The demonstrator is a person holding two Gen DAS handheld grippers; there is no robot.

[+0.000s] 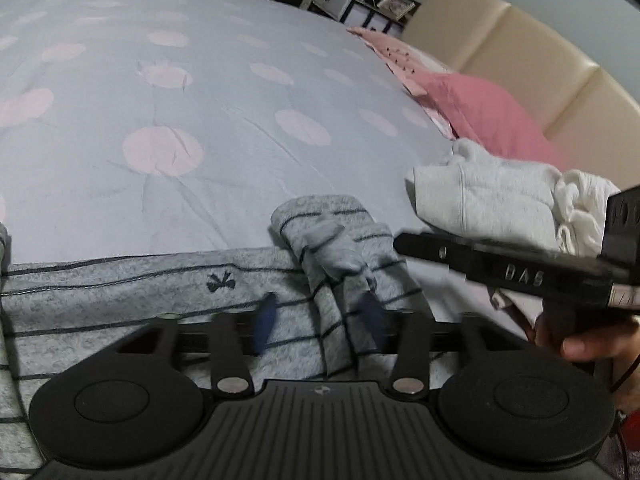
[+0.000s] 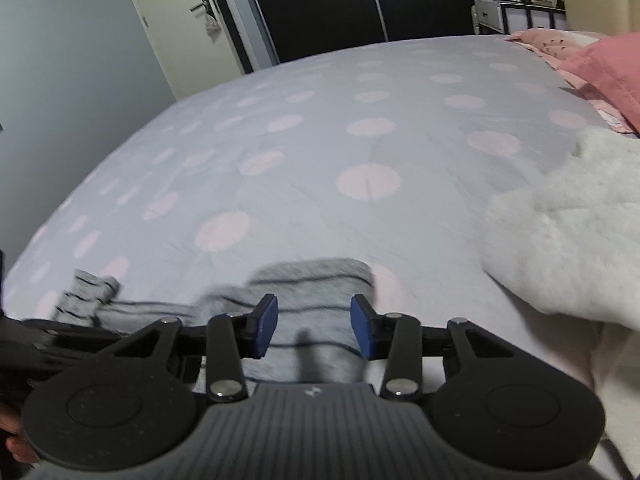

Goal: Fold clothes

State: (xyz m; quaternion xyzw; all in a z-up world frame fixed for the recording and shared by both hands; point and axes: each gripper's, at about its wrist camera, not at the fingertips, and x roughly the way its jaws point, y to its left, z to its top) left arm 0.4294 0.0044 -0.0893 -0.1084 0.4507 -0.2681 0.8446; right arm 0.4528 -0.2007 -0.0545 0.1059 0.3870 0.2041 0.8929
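Grey striped garment (image 2: 308, 312) lies between the right claw's (image 2: 316, 330) wide-open pads.

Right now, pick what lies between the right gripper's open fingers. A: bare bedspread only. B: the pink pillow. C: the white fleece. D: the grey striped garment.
D: the right gripper is open, and the grey striped garment shows in the gap, while the white fleece lies off to the right.
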